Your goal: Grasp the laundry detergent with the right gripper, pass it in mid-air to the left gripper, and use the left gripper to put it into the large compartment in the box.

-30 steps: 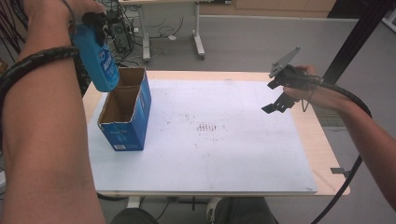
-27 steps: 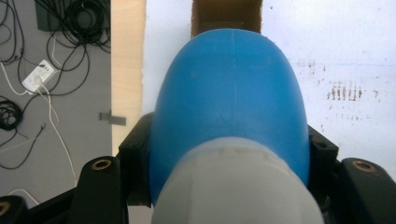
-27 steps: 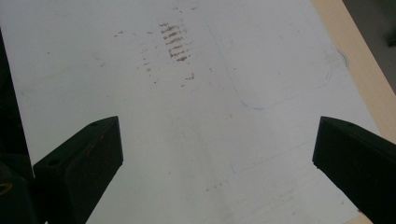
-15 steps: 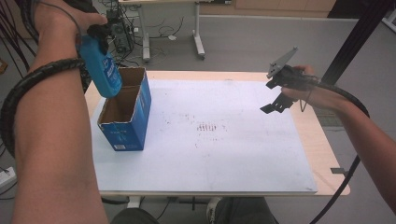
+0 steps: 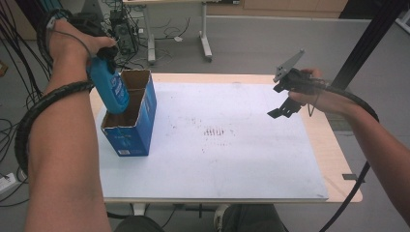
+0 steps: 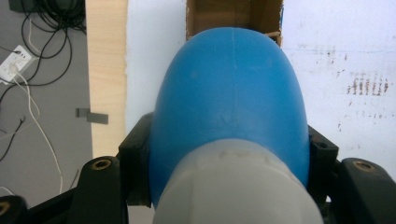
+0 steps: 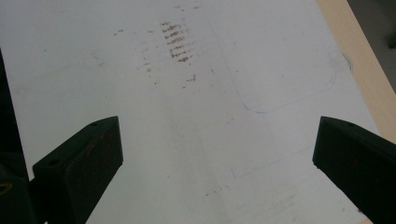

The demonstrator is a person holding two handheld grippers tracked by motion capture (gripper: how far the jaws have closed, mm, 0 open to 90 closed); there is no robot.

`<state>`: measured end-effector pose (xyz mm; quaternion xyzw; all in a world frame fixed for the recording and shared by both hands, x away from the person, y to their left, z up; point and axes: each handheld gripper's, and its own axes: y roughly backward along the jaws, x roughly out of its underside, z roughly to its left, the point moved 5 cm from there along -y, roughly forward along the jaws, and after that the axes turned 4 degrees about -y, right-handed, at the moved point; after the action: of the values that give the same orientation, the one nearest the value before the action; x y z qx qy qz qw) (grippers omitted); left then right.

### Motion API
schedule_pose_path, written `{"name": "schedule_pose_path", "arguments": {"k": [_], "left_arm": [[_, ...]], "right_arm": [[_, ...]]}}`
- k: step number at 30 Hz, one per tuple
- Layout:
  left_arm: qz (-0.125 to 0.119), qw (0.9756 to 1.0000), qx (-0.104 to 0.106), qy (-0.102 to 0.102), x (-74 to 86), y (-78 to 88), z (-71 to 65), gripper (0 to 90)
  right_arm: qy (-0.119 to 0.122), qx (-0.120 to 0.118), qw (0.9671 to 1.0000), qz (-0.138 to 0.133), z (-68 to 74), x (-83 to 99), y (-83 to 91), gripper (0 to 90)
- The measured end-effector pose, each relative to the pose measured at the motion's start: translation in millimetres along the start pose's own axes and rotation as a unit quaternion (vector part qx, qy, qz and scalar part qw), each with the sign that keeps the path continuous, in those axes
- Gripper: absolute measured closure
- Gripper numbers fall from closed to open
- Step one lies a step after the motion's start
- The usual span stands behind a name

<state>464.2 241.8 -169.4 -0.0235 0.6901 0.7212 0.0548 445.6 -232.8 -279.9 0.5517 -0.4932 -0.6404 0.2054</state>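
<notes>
Blue plastic bottle with a pale grey cap is pinched between the jaws of the left hand-held gripper, base pointing down into the open blue cardboard box just beneath it on the counter. Judging by this, pick-up is done; what remains is lowering the bottle fully inside and letting go. The right hand-held gripper hangs well apart to the side, jaws spread wide and empty above the white sheet.

Smooth blue plastic bottle, cardboard box, scuffed matt white sheet over pale wood table.
</notes>
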Motion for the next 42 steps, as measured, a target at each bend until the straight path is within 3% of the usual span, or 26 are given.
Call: {"name": "schedule_pose_path", "arguments": {"k": [21,34,42], "left_arm": [[0.014,0.9995,0.019,-0.02,-0.1,-77.5,-8.0,37.6],[0.016,0.9993,0.012,-0.032,3.0,-116.4,-11.7,37.6],[0.017,0.9988,0.0,-0.047,4.3,-131.6,-17.0,37.6]], "right_arm": [[0.0,0.001,0.9999,0.013,1.7,-0.1,-7.4,1.5],[0.001,0.001,0.9997,0.026,-0.2,0.4,-16.0,1.6],[0.0,0.0,0.9996,0.029,-1.6,-1.2,-18.4,1.7]]}}
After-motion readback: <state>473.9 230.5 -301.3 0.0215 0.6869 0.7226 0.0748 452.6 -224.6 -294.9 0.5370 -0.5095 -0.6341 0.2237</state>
